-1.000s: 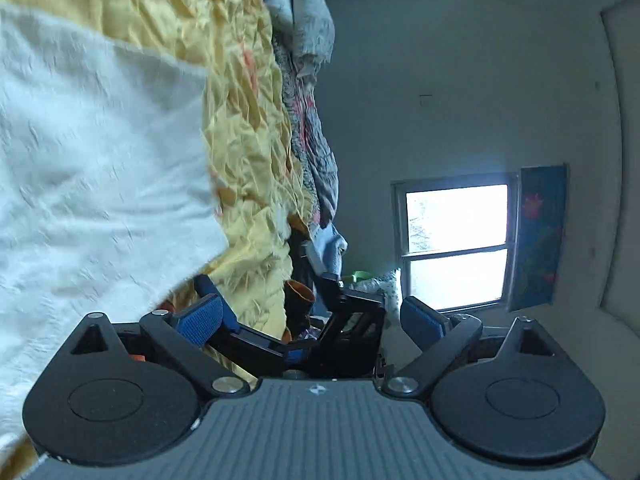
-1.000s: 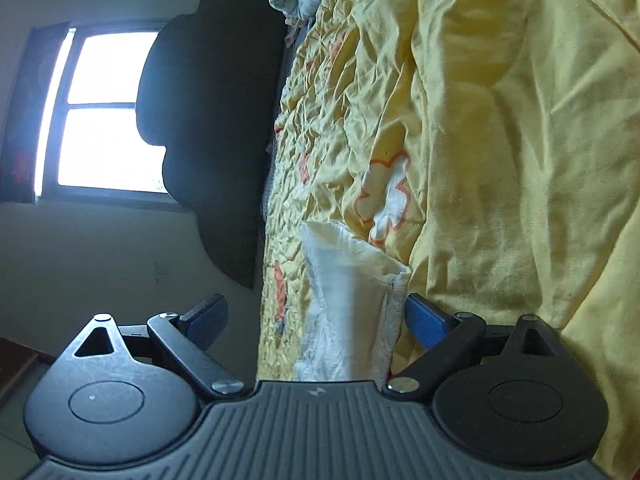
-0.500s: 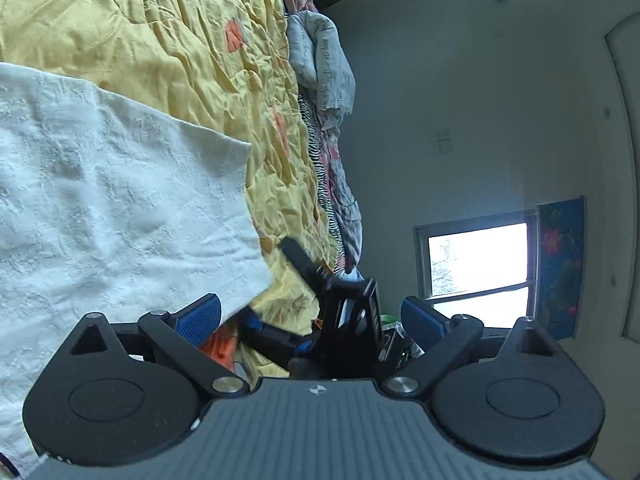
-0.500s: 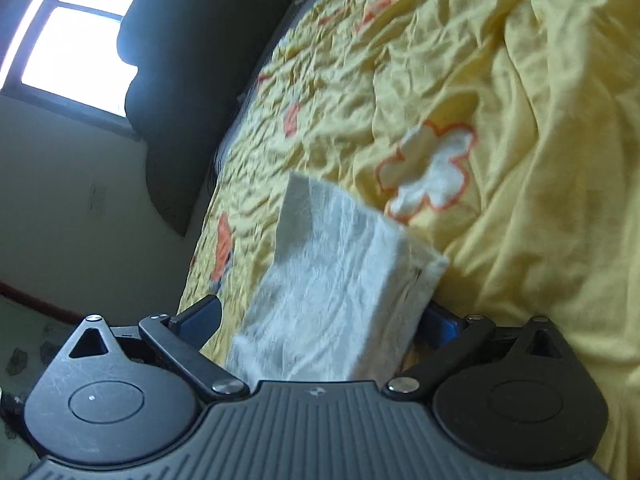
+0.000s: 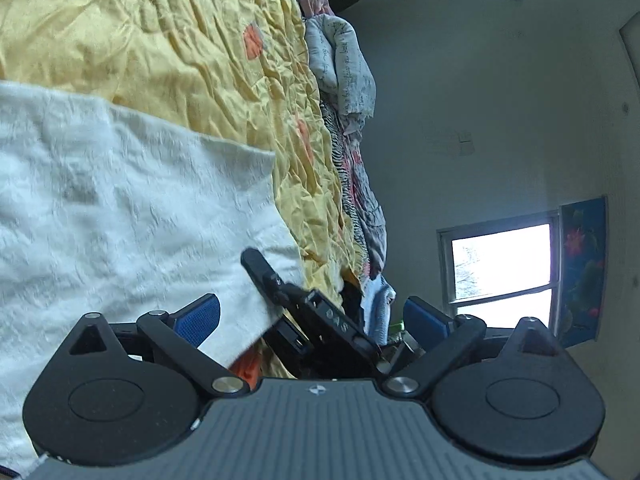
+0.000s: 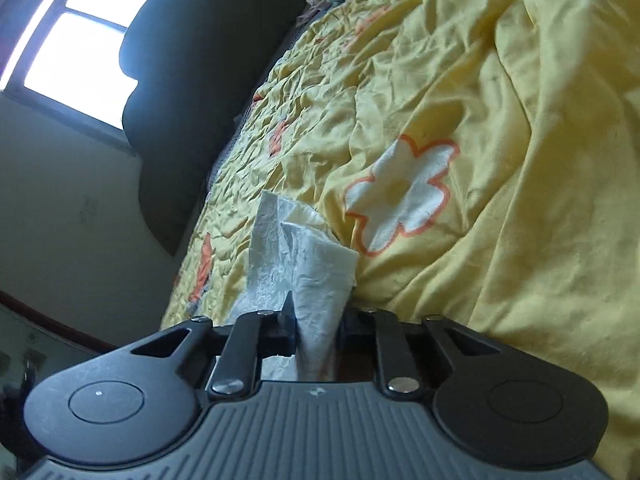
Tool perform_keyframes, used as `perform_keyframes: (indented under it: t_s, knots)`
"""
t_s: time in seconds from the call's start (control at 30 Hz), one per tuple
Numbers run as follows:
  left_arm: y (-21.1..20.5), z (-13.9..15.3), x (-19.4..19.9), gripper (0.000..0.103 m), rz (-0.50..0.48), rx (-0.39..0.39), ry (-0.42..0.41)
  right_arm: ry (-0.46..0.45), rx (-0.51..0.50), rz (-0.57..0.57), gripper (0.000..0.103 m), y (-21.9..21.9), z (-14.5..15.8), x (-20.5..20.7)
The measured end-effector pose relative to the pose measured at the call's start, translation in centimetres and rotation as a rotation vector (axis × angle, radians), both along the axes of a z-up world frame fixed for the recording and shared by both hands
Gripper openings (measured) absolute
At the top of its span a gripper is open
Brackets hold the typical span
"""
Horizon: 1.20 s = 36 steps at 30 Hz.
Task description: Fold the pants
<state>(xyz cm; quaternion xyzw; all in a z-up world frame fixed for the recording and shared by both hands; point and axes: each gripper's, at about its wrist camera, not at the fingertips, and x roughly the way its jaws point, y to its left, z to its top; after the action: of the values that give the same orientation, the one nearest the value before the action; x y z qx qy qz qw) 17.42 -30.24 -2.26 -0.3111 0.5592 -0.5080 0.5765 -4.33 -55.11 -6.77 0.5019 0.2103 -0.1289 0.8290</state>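
The white textured pants [image 5: 120, 208] lie on the yellow bedspread [image 5: 180, 40], filling the left of the left wrist view. My left gripper [image 5: 312, 312] is open, its blue pads [image 5: 198, 318] wide apart at the pants' near edge. The right gripper's black body [image 5: 320, 320] shows between them, at the pants' corner. In the right wrist view my right gripper [image 6: 316, 328] is shut on a bunched corner of the pants [image 6: 304, 256], which stands up from the jaws over the bedspread [image 6: 520, 160].
A pile of crumpled clothes [image 5: 344, 64] lies along the bed's far edge. A dark headboard [image 6: 200, 80] stands by a bright window [image 6: 80, 48]. A second window [image 5: 504, 264] and a blue curtain [image 5: 580, 264] are on the wall.
My right gripper has closed on the pants' corner, which was loose between open jaws before. The left gripper has drifted a little, with the right gripper's body now nearer between its pads.
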Motion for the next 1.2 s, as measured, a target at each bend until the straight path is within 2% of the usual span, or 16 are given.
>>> perform_keyframes:
  t_s: [0.07, 0.1, 0.17, 0.23, 0.3, 0.37, 0.4, 0.47, 0.6, 0.63, 0.73, 0.8, 0.87, 1.03, 1.2]
  knots:
    - [-0.2, 0.5, 0.4, 0.098, 0.024, 0.004, -0.019, 0.028, -0.197, 0.044, 0.016, 1.7, 2.4, 0.3]
    - [-0.3, 0.8, 0.7, 0.098, 0.036, 0.009, -0.029, 0.049, -0.335, 0.08, 0.016, 3.1, 3.8, 0.5]
    - [-0.8, 1.4, 1.2, 0.098, 0.046, 0.033, -0.058, 0.104, -0.658, 0.178, 0.016, 6.7, 6.4, 1.2]
    - [-1.7, 2.1, 1.8, 0.098, 0.035, 0.042, -0.087, 0.166, -0.969, 0.28, 0.016, 10.9, 7.3, 2.1]
    - [-2.9, 3.2, 2.2, 0.098, 0.013, 0.027, -0.103, 0.188, -1.135, 0.371, 0.016, 13.6, 7.0, 2.5]
    - [-3.9, 4.1, 2.3, 0.099, -0.026, -0.003, -0.116, 0.201, -1.238, 0.43, 0.016, 15.5, 6.6, 3.0]
    - [-4.5, 4.5, 2.1, 0.102, -0.051, -0.003, -0.12, 0.203, -1.268, 0.443, 0.016, 16.1, 6.4, 3.0]
    - [-5.5, 4.7, 1.7, 0.102, -0.083, 0.055, -0.153, 0.211, -1.332, 0.455, 0.016, 17.3, 6.0, 3.0]
    - [-6.9, 2.6, 0.9, 0.097, -0.086, 0.295, -0.238, 0.192, -1.441, 0.48, 0.016, 19.7, 5.9, 2.3]
    - [-6.8, 2.0, 0.8, 0.095, -0.077, 0.326, -0.242, 0.184, -1.462, 0.486, 0.016, 20.3, 5.9, 2.1]
    - [-5.9, 0.4, 1.5, 0.072, -0.033, 0.377, -0.196, 0.183, -1.461, 0.507, 0.016, 20.9, 5.7, 1.9]
    - [-5.1, 0.0, 2.0, 0.029, 0.005, 0.418, -0.191, 0.184, -1.463, 0.514, 0.016, 21.1, 5.6, 1.8]
    - [-3.9, 0.1, 2.4, 0.007, 0.043, 0.444, -0.194, 0.173, -1.469, 0.521, 0.016, 21.5, 5.9, 1.6]
    - [1.5, 2.7, 1.6, 0.007, 0.105, 0.413, -0.258, 0.076, -1.473, 0.583, 0.016, 24.7, 7.5, 0.6]
    - [9.6, 5.7, 0.8, 0.007, 0.19, 0.449, -0.341, -0.069, -1.404, 0.707, 0.016, 29.6, 9.3, 0.4]
